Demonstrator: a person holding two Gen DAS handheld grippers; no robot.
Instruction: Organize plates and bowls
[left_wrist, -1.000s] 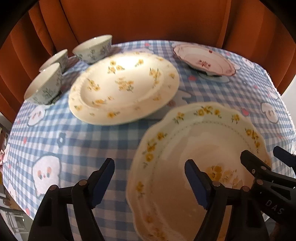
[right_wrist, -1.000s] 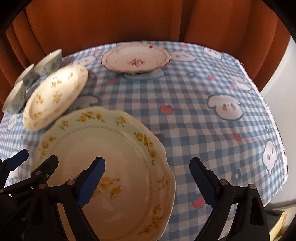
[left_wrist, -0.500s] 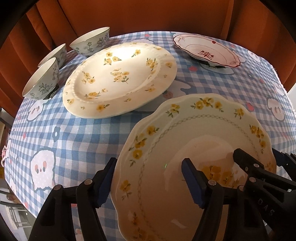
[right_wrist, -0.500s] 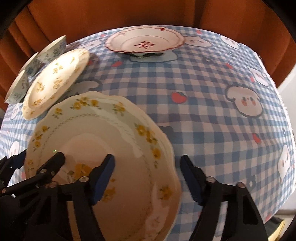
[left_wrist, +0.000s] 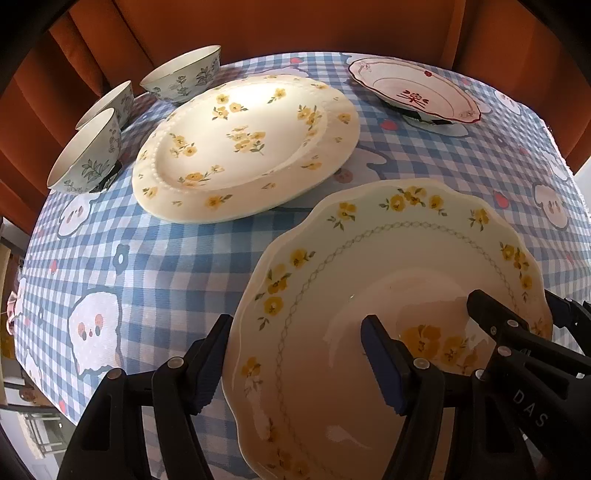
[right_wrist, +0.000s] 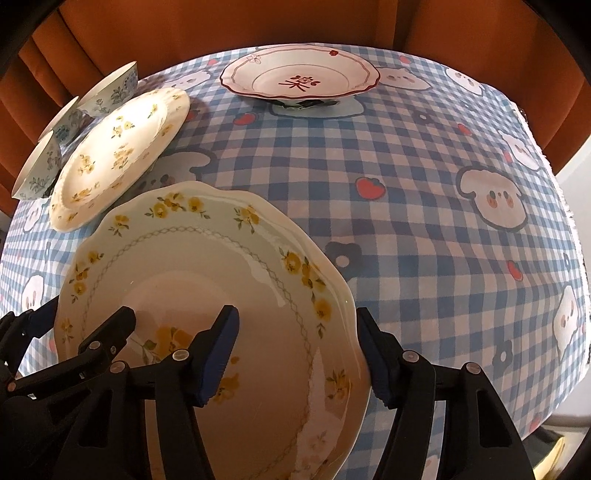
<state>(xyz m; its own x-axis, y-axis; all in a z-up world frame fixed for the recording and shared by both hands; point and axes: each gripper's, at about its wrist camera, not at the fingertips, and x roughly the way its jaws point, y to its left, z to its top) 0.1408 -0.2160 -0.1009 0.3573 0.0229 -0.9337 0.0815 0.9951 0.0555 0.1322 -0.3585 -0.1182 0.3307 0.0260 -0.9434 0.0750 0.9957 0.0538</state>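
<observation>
While both straddle its rims, left claw (left_wrist: 295, 356) & right claw (right_wrist: 295, 349) clenched on scalloped plate (left_wrist: 388, 295), jaws just closed in.

Both shots are pretty well lit and warm-toned, with heavy fisheye bending, so the checked cloth (left_wrist: 177, 266) bulges like a dome and the corners go black. Brightest spot is the glare on the flat yellow-flower plate (left_wrist: 243, 147), washed out near its far rim, so light probably comes from above and behind it. The scalloped plate (right_wrist: 207, 295), nearer than that one, has small shiny streaks and a pinkish-orange cast low down. Soft shadows sit under the far red-rimmed plate (right_wrist: 299, 79). Focus is decent; the extreme edges get a bit soft.
</observation>
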